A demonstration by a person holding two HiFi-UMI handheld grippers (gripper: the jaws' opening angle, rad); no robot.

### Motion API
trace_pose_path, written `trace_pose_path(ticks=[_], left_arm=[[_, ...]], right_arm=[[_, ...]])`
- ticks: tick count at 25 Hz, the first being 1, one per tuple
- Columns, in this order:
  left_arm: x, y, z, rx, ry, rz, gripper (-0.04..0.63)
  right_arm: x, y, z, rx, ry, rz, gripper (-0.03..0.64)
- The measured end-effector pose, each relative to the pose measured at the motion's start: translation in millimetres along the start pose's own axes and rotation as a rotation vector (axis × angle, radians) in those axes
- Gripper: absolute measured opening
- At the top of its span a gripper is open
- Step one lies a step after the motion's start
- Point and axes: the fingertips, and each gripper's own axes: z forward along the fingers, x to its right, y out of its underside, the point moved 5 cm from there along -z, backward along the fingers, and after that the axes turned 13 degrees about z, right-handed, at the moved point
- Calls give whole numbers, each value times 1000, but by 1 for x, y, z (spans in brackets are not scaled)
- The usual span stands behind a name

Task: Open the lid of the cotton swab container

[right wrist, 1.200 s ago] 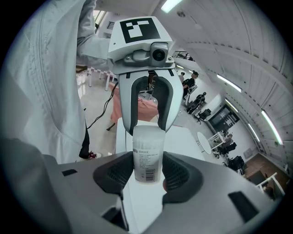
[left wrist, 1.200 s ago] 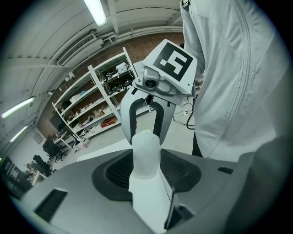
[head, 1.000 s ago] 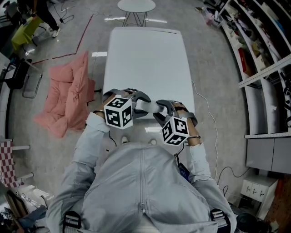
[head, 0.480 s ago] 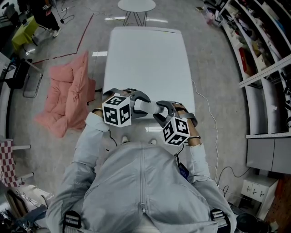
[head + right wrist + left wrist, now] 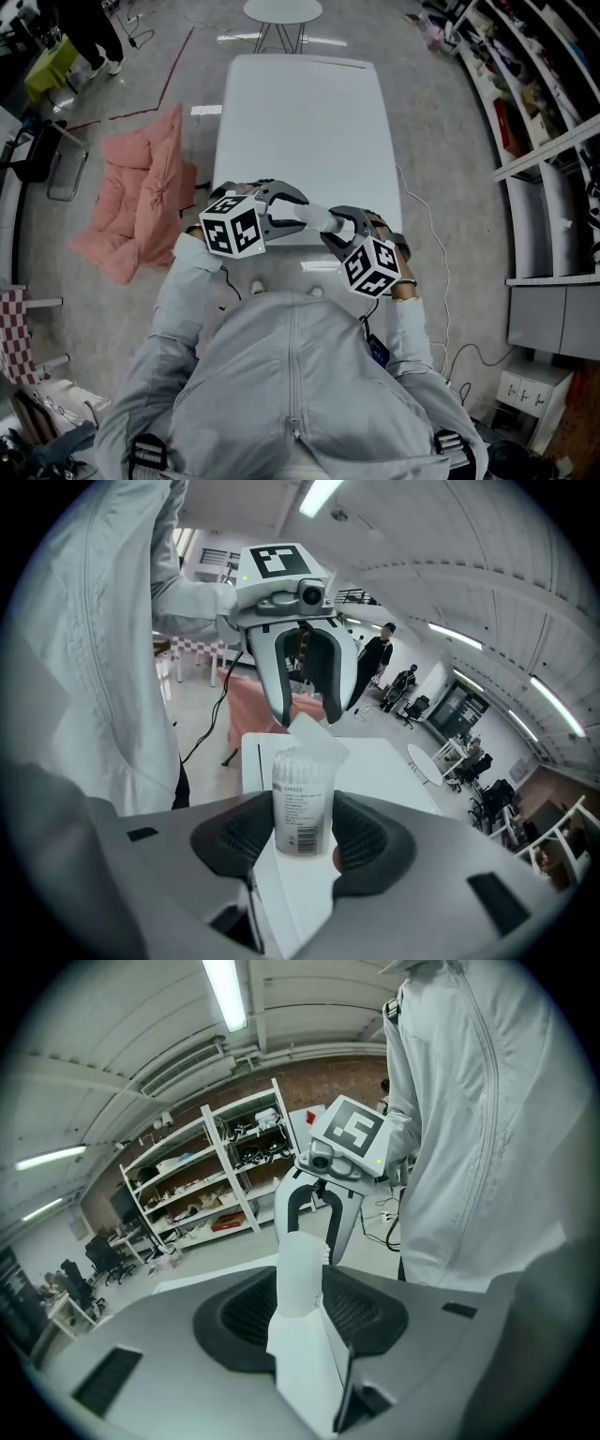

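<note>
The cotton swab container (image 5: pixel 302 803) is a clear cylinder with a printed label, packed with swabs. My right gripper (image 5: pixel 302 841) is shut on its body and holds it above the near edge of the white table (image 5: pixel 300 112). Its translucent lid (image 5: pixel 317 738) stands tilted up at the top. My left gripper (image 5: pixel 307 714) faces it from the other side, its jaws closing with the lid end between them; I see no firm press. In the left gripper view the container (image 5: pixel 300 1274) stands between my own pads. In the head view the container (image 5: pixel 315 217) bridges both grippers.
A pink padded blanket (image 5: pixel 141 192) lies on the floor left of the table. Shelving (image 5: pixel 534 94) lines the right side. A small round table (image 5: pixel 281 11) stands beyond the far end. A cable (image 5: pixel 427 234) trails on the floor at right.
The two marker cubes have drawn apart: the left one moved left, the right one moved right. More of the container shows between them.
</note>
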Motion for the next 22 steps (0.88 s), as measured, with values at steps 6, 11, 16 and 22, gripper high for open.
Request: trace_pose_path(ticks=[6,11,16,22], left_arm=[[-22,-9,-13,52,-148,-33,75],[-27,-4,-15,36,-214,-37,43],[-36,-4,-13,21,-244,-45,40],[-42,-1,-12,-20,-260,-43,38]], right_arm=[[2,1,-8,19,-23,14,216],[-10,-9,-4,59,-58,4,216],[-11,-16,-8,94,-77,-9,216],[-15,-31,-15,160,-87,-42,216]])
